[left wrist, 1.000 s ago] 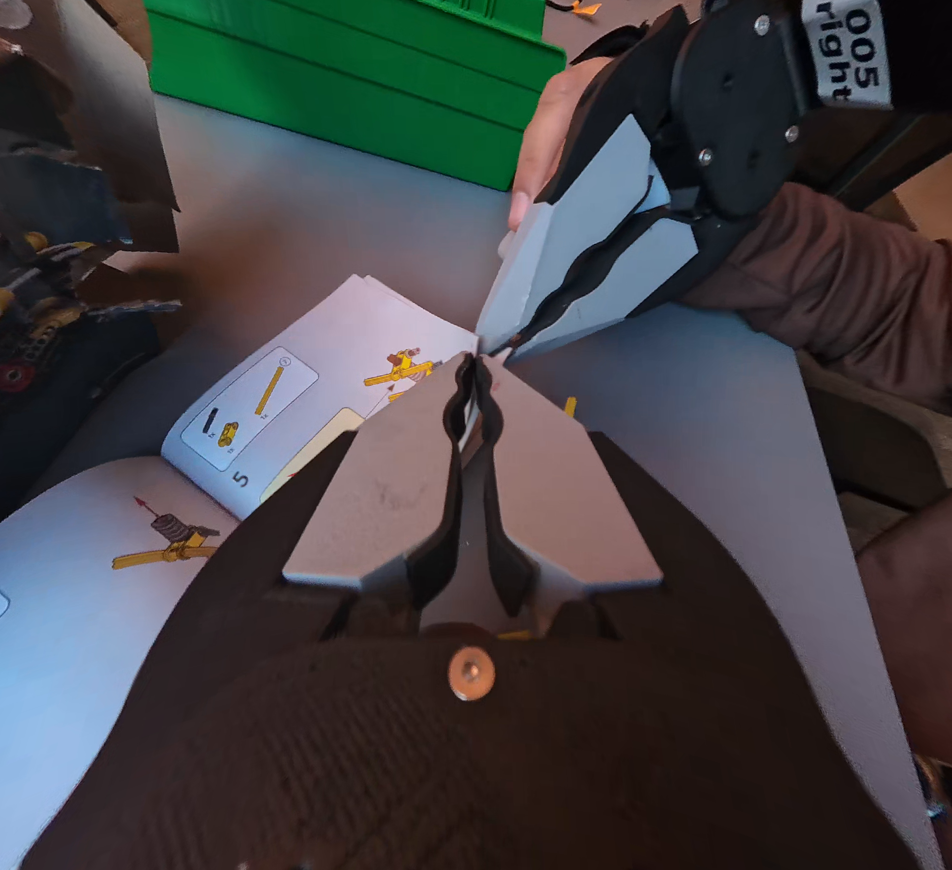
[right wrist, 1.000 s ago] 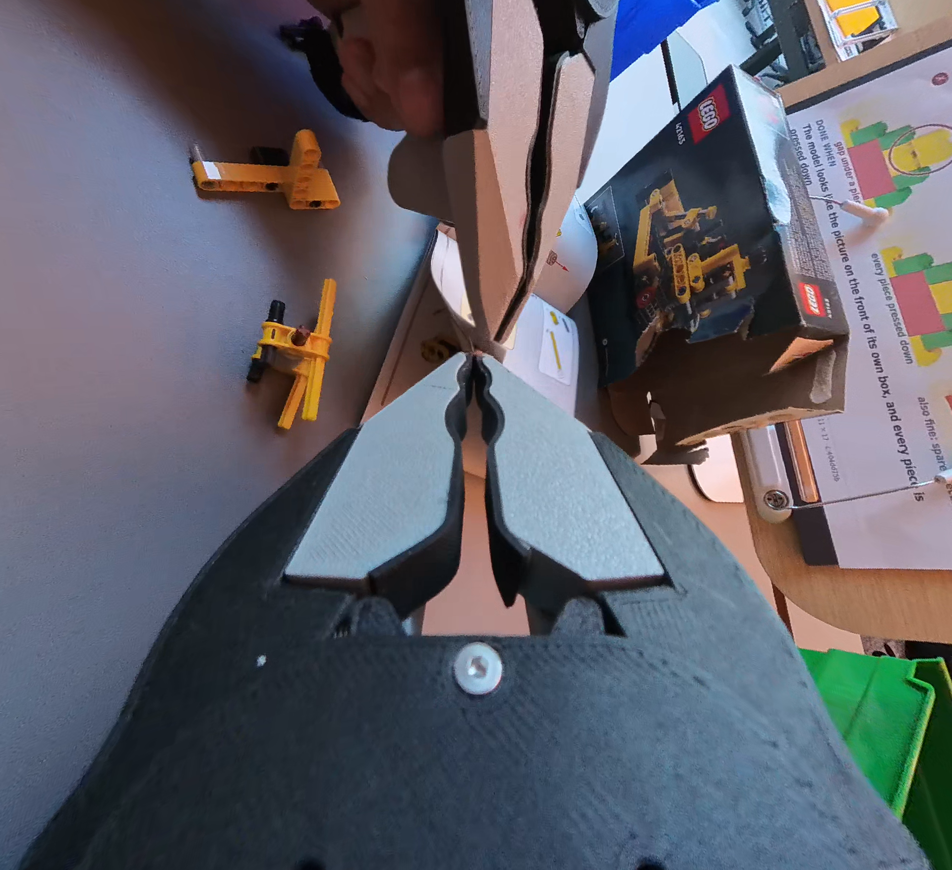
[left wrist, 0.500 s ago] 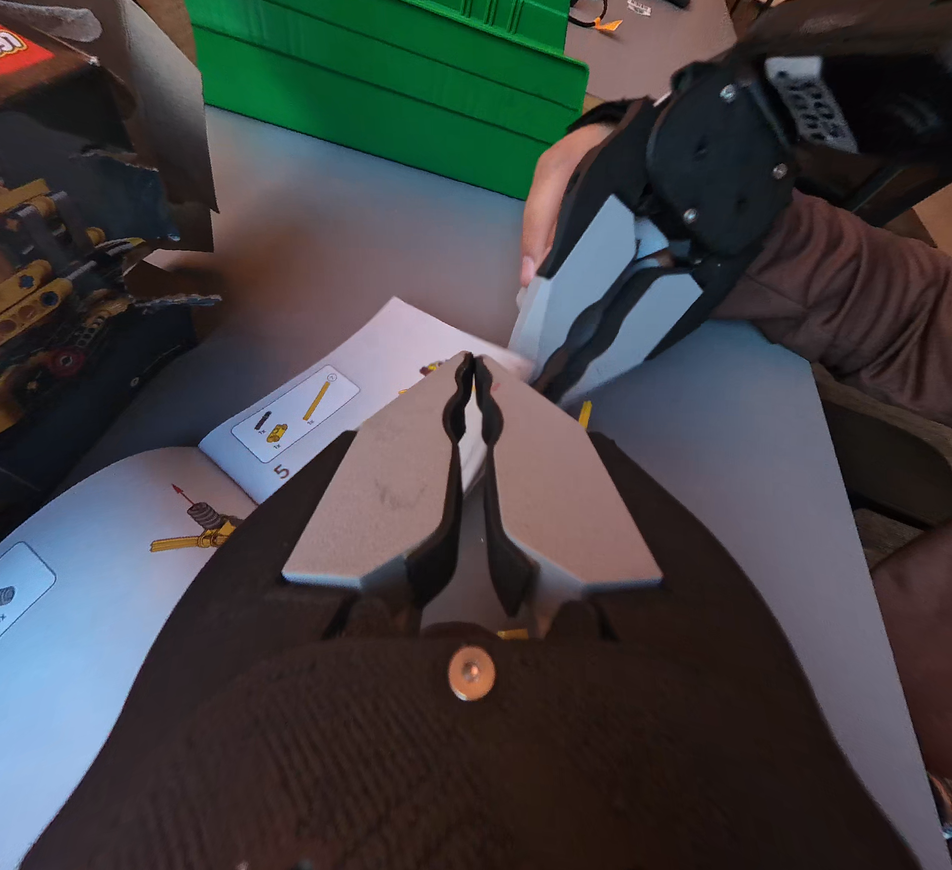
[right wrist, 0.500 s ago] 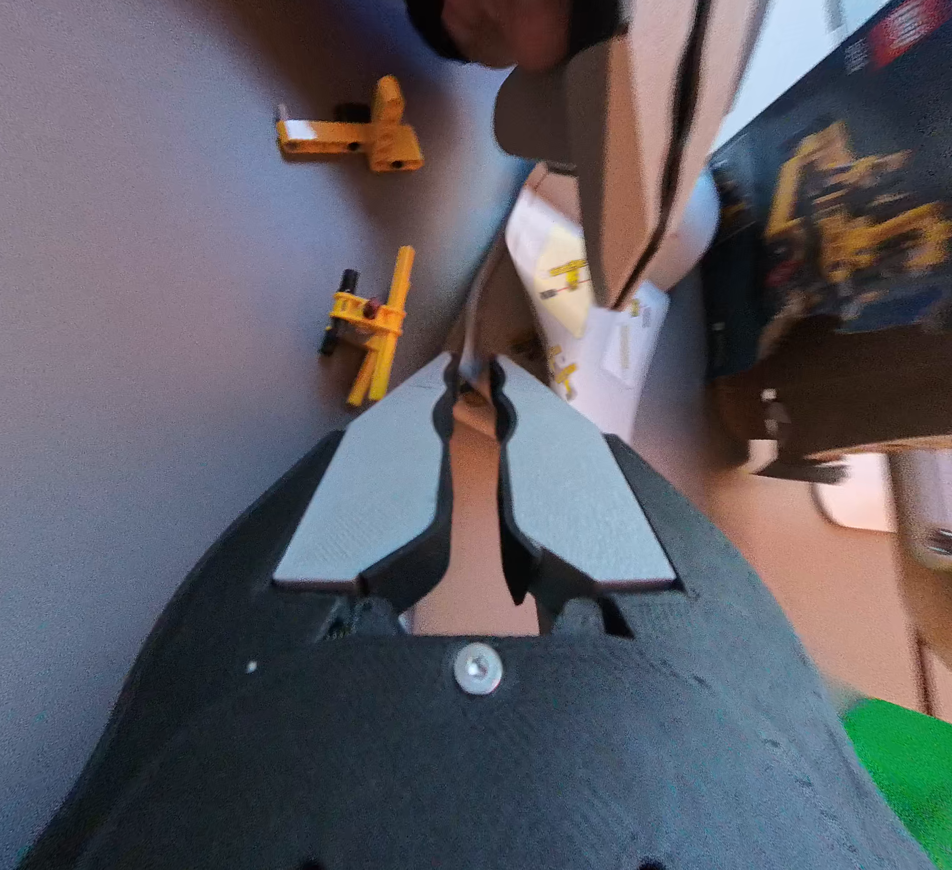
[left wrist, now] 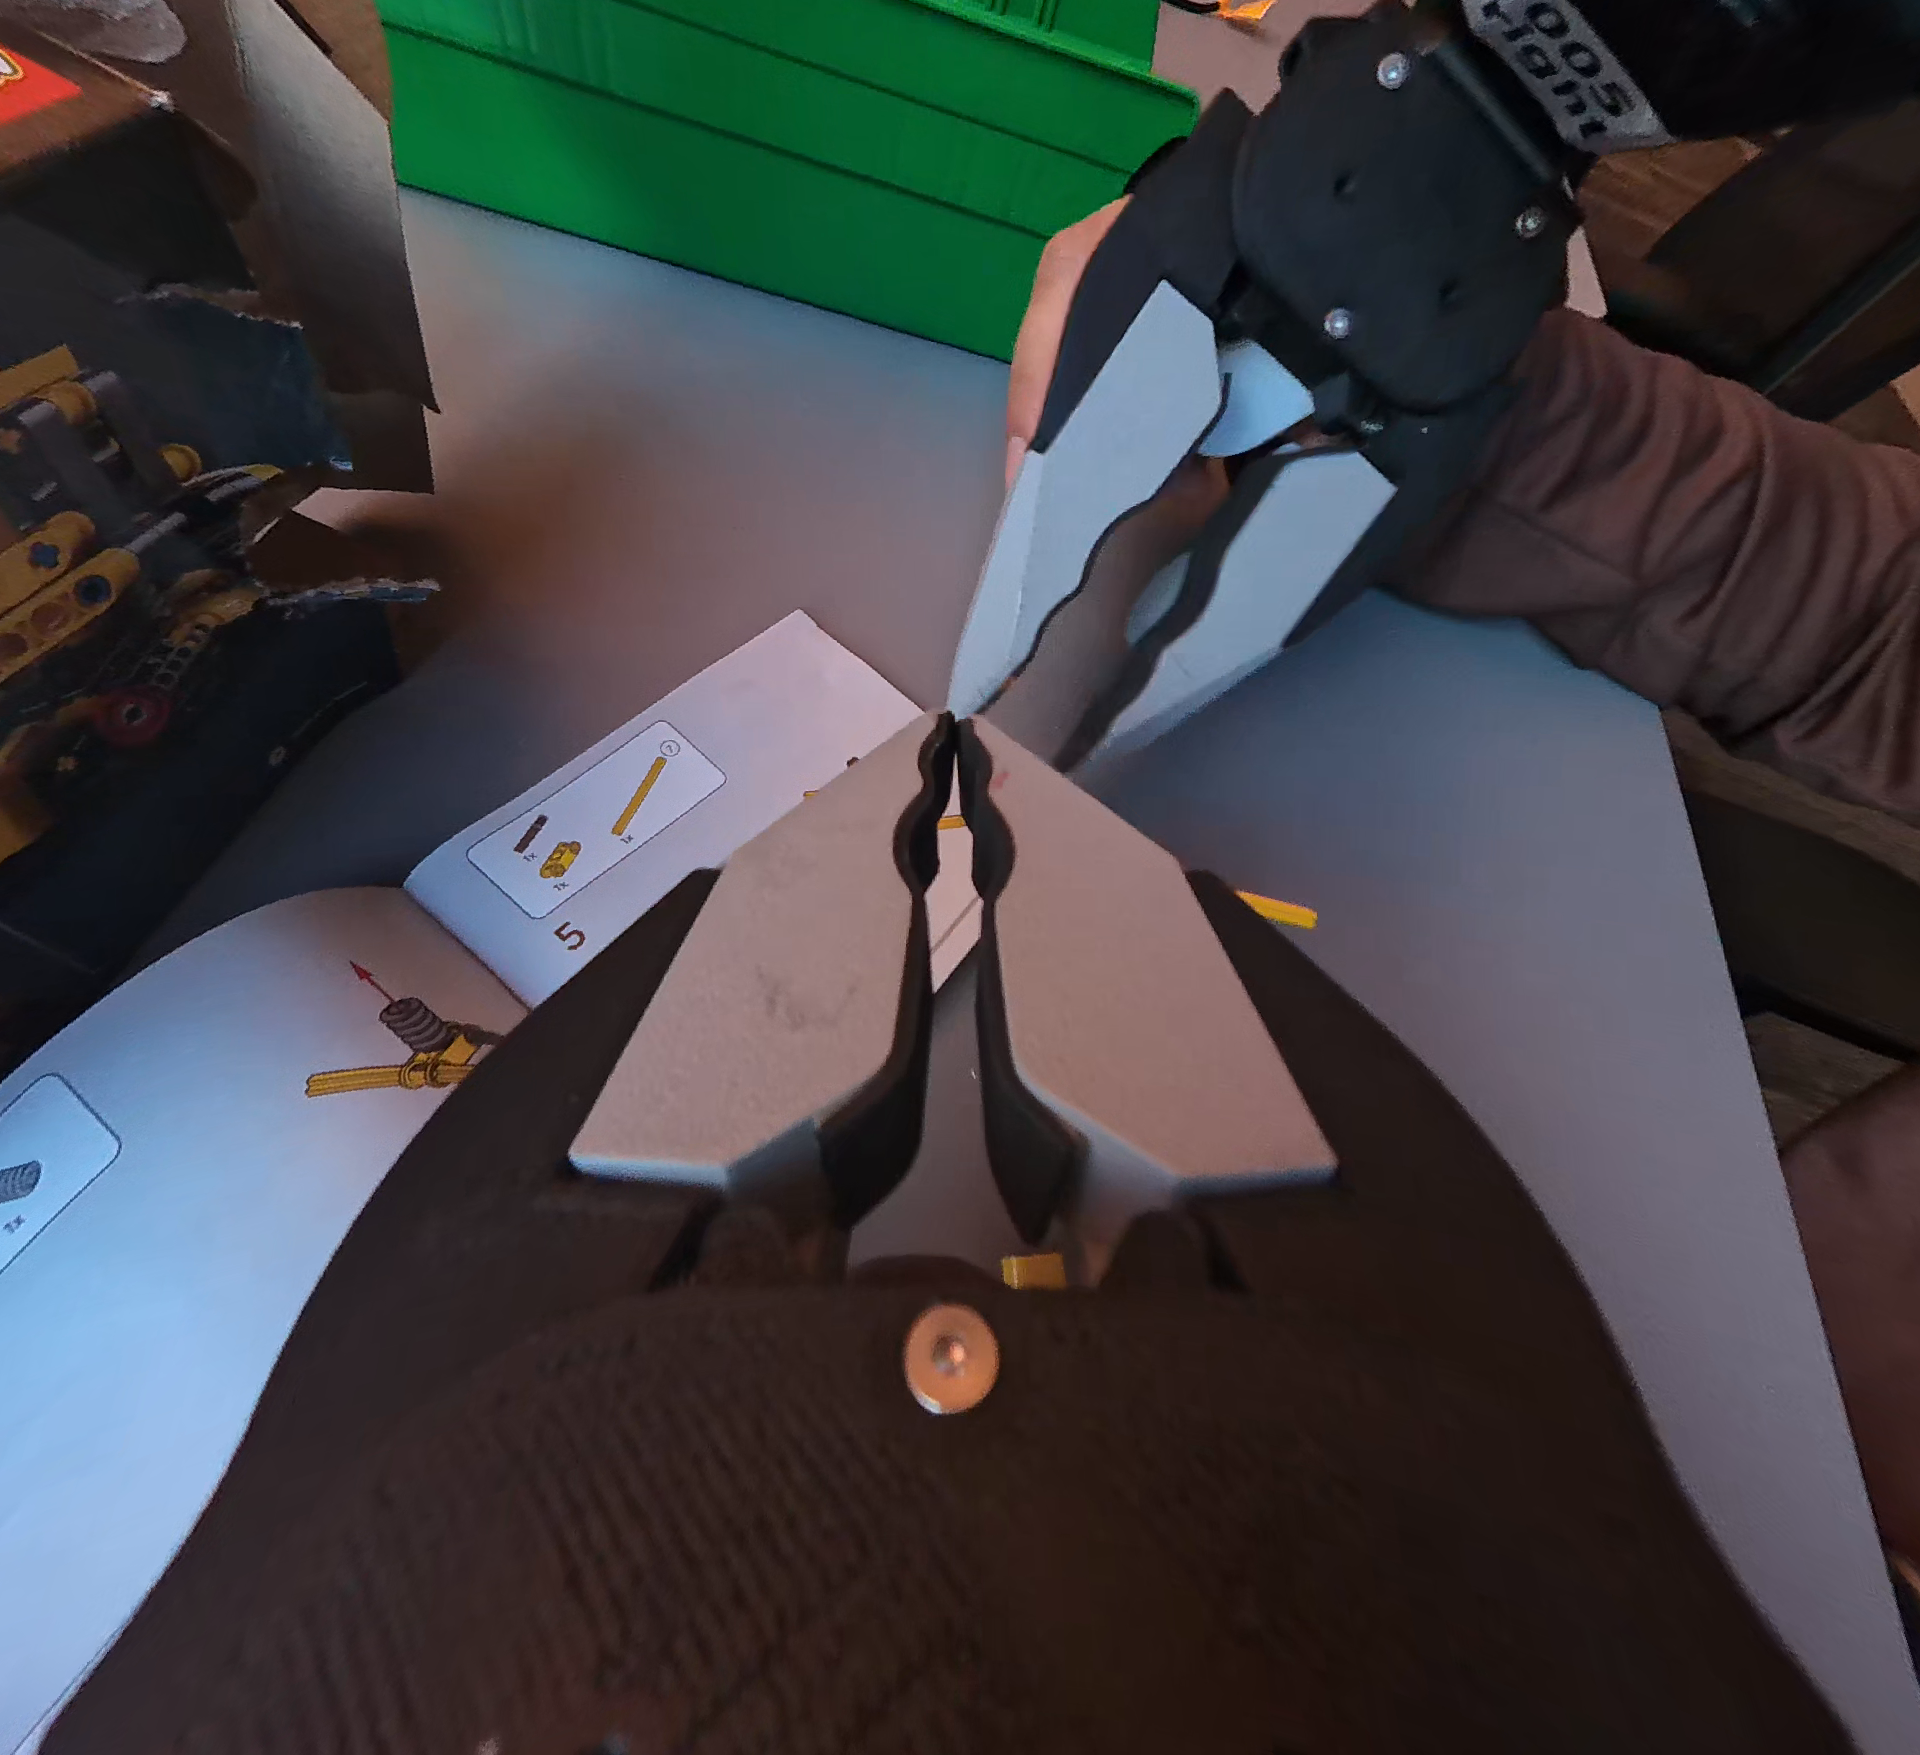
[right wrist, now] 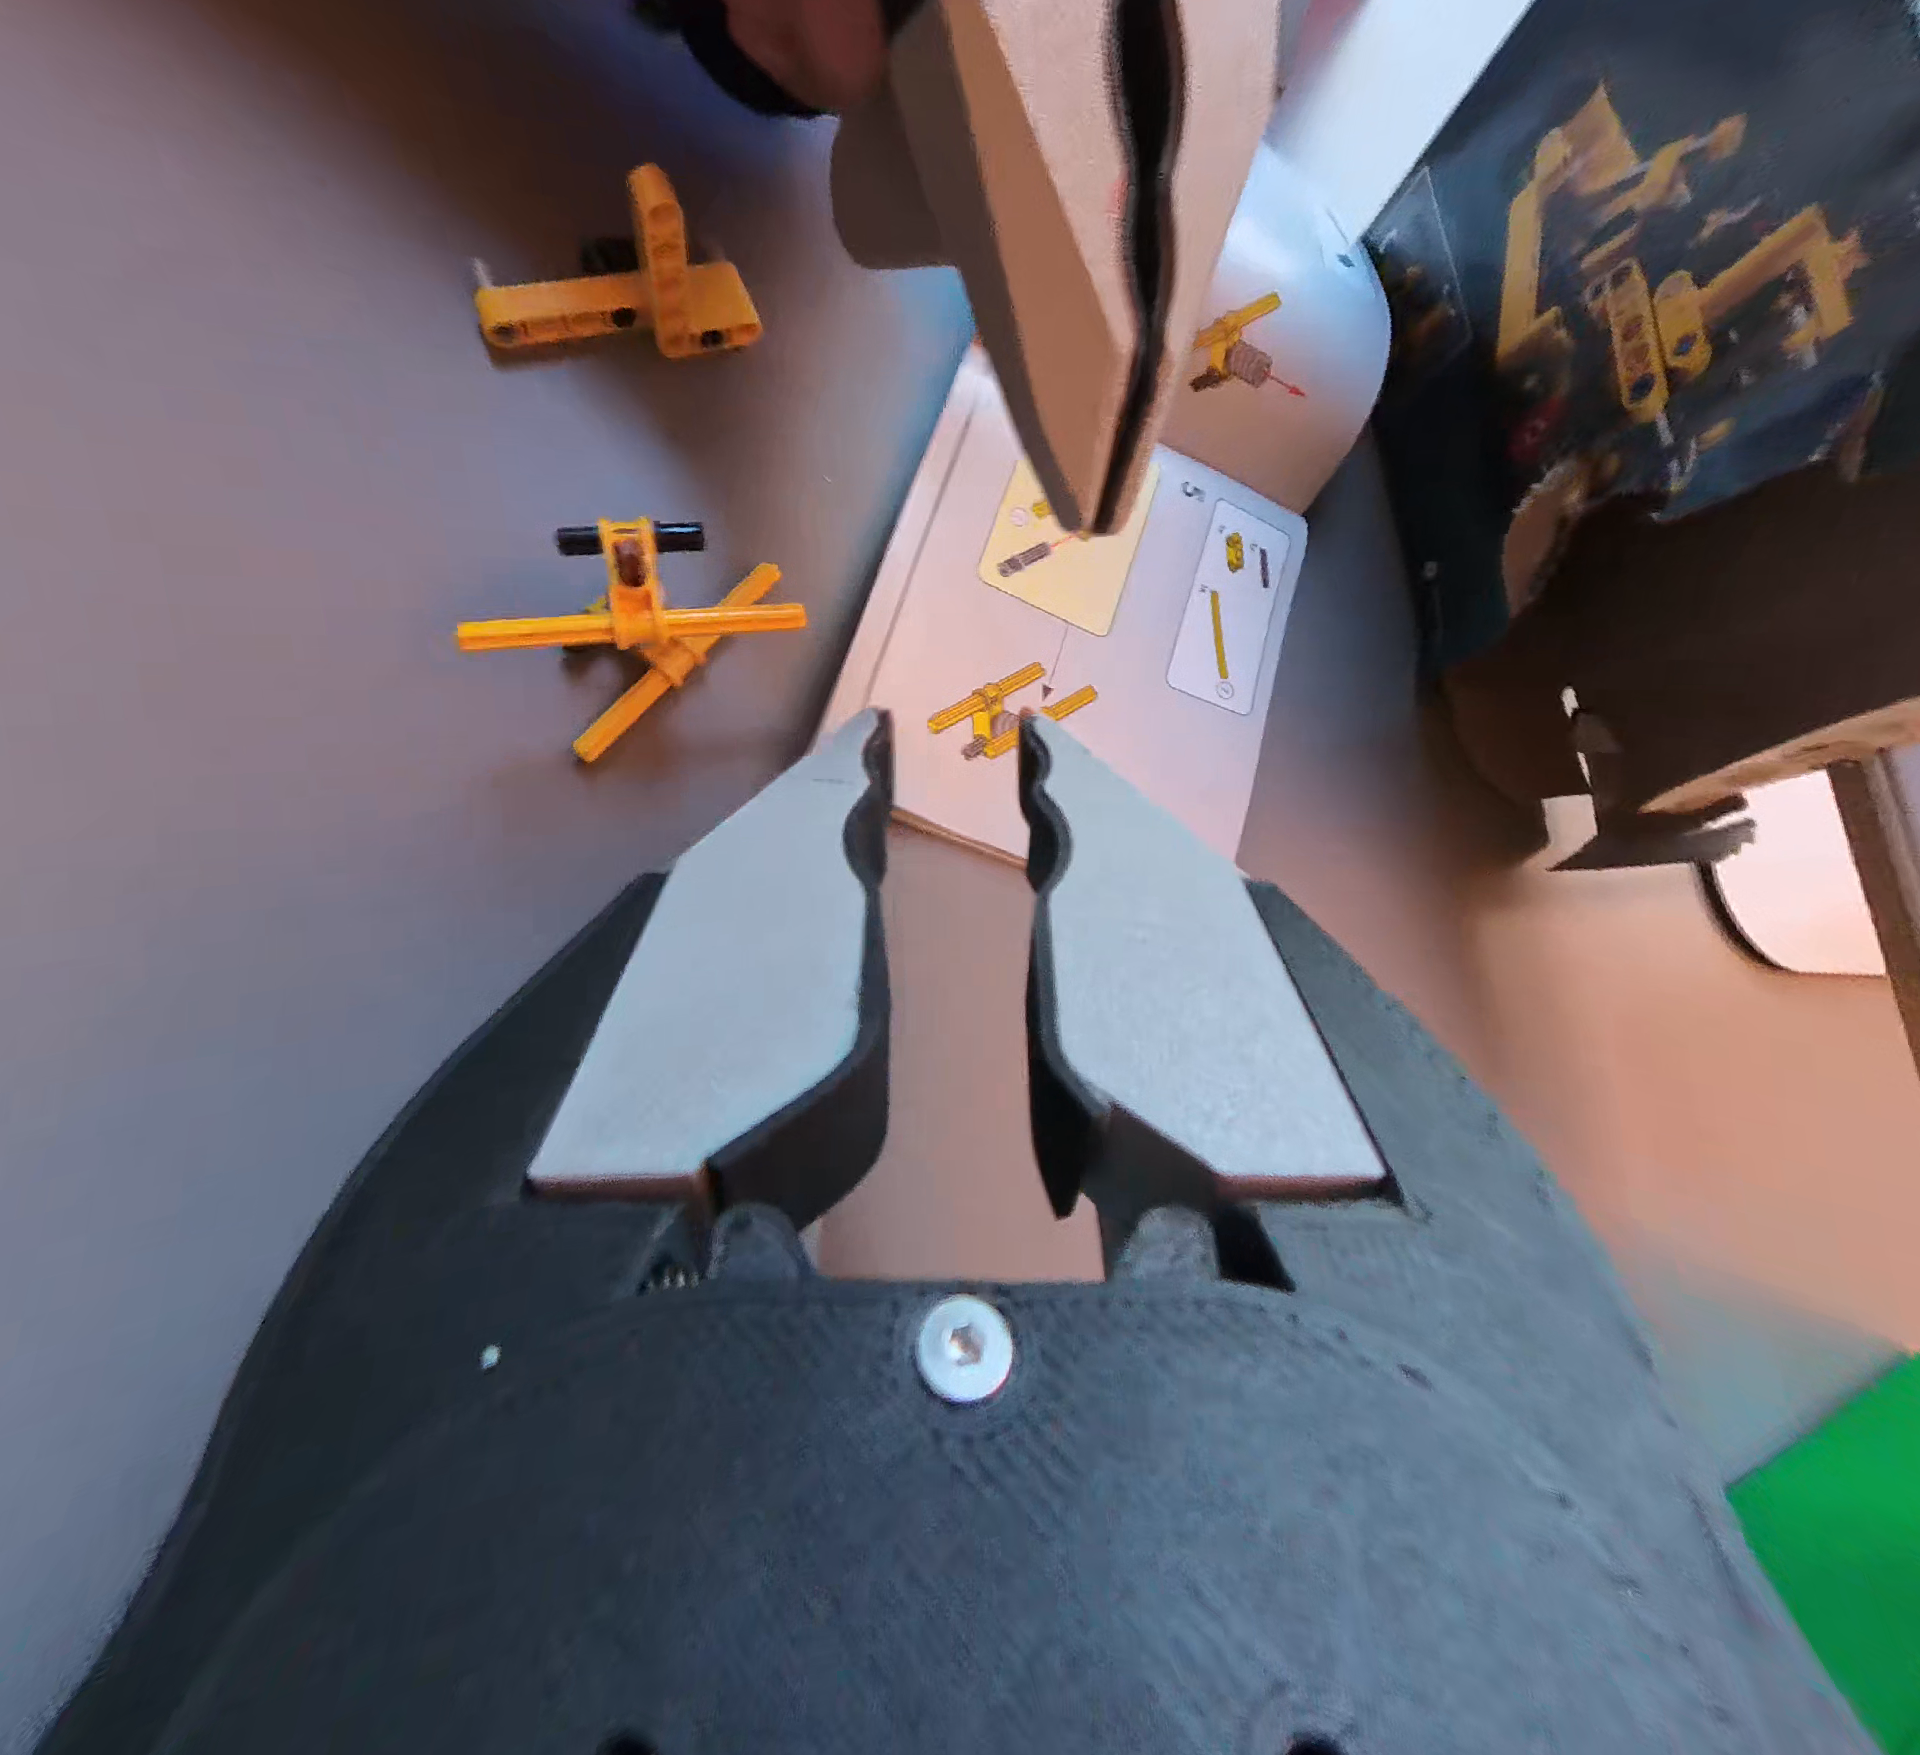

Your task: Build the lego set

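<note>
While the instruction booklet [right wrist: 1081, 625] lay open on the grey table [left wrist: 727, 479], the left gripper [left wrist: 951, 726] hung above its right-hand page with its jaws pressed together, and nothing could be made out between the tips. The right gripper [right wrist: 951, 737] was spread, its tips empty and poised over the page's drawing of a yellow axle assembly, probably so the person could check the step against the parts. Those parts waited just beside the booklet: a yellow axle assembly [right wrist: 634, 625] with crossed rods and a black pin, and farther off a yellow beam assembly [right wrist: 623, 292], both apart from either gripper. Lying flat on bare table, they looked easy to reach from above. A torn set box [right wrist: 1683, 251] stood past the booklet, likely propped there for reference, and a green bin [left wrist: 769, 43] sat along the table's far side, clear of the work.
</note>
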Demonstrator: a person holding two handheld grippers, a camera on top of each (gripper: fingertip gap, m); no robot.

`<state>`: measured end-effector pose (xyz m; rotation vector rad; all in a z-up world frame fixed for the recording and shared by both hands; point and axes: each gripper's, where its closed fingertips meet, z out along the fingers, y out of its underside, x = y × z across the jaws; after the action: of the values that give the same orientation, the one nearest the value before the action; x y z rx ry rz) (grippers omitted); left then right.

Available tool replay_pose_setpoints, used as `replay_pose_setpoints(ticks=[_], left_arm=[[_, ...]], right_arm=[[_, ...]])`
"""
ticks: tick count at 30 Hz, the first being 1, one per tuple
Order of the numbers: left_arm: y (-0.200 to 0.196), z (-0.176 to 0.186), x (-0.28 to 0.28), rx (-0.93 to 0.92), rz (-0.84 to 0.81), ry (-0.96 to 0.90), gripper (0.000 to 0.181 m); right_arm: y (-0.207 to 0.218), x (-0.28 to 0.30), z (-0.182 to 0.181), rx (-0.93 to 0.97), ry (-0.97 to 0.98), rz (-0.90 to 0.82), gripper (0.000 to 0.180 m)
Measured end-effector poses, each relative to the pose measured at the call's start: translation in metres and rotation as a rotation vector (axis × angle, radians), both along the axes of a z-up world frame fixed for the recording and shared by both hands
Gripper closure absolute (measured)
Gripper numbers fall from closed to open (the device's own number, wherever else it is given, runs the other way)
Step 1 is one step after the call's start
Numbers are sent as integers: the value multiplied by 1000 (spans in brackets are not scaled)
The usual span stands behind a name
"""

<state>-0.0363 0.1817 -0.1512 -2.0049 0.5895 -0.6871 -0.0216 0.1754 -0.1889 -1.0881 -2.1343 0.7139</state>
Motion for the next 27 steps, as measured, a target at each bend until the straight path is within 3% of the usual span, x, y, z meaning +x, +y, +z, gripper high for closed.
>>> replay_pose_setpoints(ticks=[3,12,22,24,27], left_arm=[[1,-1,-1,-8,4,-6,181],[0,-2,0,-16,-3,-5,181],[-1,-2,1,-19,-7,-6,181],[-2,-4,1,-27,-13,-5,181],[-3,-10,2,-44,-24,24,181]], right_arm=[[-11,4,-2,-9,-17,51,147],[-2,3,-13,19,-60,10,148],[1,4,-8,-25,-49,-2,166],[0,6,-8,-39,-59,9,180],[4,5,-8,-25,-60,-11,180]])
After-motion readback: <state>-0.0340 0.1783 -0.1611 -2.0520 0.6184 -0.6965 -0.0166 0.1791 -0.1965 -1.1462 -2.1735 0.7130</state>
